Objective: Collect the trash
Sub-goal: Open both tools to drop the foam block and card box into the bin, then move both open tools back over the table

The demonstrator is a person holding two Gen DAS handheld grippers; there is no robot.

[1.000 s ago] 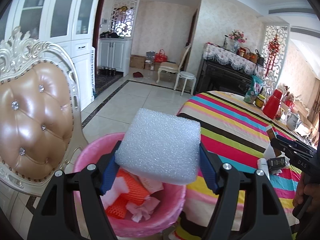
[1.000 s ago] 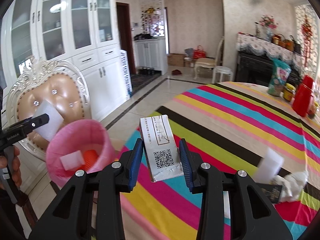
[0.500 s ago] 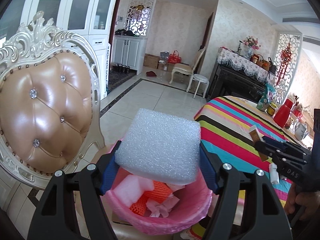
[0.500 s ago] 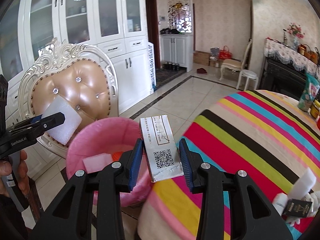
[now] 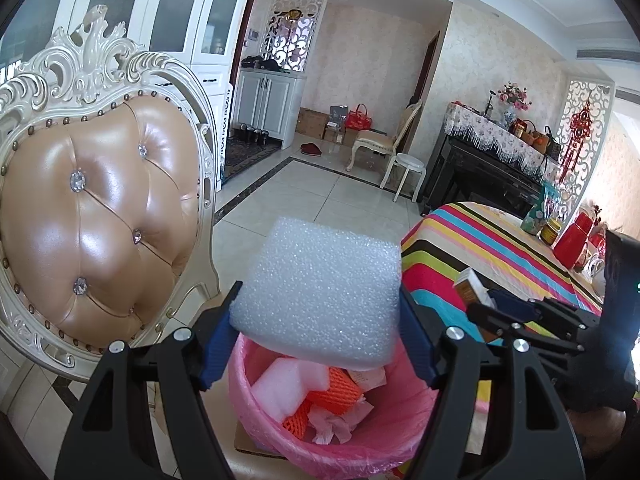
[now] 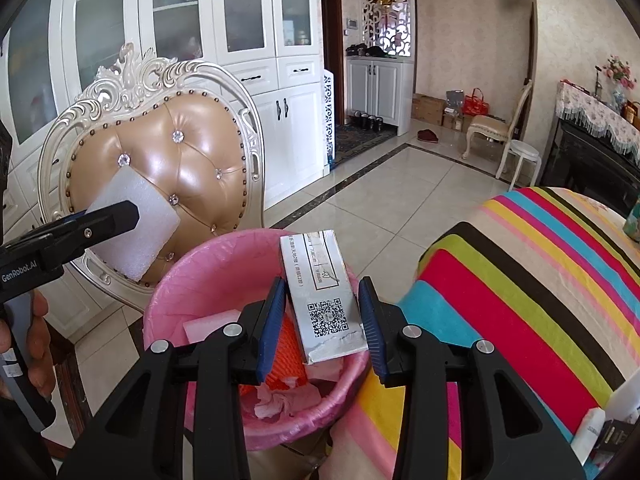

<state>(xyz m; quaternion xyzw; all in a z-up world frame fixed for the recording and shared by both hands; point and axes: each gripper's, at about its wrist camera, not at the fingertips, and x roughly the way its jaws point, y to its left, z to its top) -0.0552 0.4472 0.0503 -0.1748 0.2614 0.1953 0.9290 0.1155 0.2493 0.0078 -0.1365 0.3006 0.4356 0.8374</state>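
Your left gripper (image 5: 320,340) is clamped on a white foam block (image 5: 320,292), its blue pads pressing both side edges. The block hangs directly above the open mouth of the pink-lined trash bin (image 5: 280,432), clear of the contents below. Seen from the right wrist camera, the same foam block (image 6: 134,224) sits to the upper left of the bin, in front of the chair back, with your left gripper (image 6: 120,216) closed on it and your left hand (image 6: 34,344) on the handle.

Your right gripper (image 6: 324,316) is clenched on a silver carton (image 6: 322,296) printed with a QR code and a panel of text; the carton stands nearly upright between the pads, tilted slightly left at the top. It is held over the near right part of the bin's rim (image 6: 168,280). From the left wrist camera, your right gripper (image 5: 496,308) appears at the right, holding the carton (image 5: 472,288) beside the bin, at the table edge.

Inside the bin lie a pink-tinted foam piece (image 5: 288,384), orange foam netting (image 5: 336,392) and crumpled tissue (image 5: 336,428).

The bin stands on the floor between an ornate tufted chair (image 6: 168,168) and the table with a striped cloth (image 6: 520,280). On the table's far right corner lie small white items and a dark packet (image 6: 612,432), too close to the edge of view to identify
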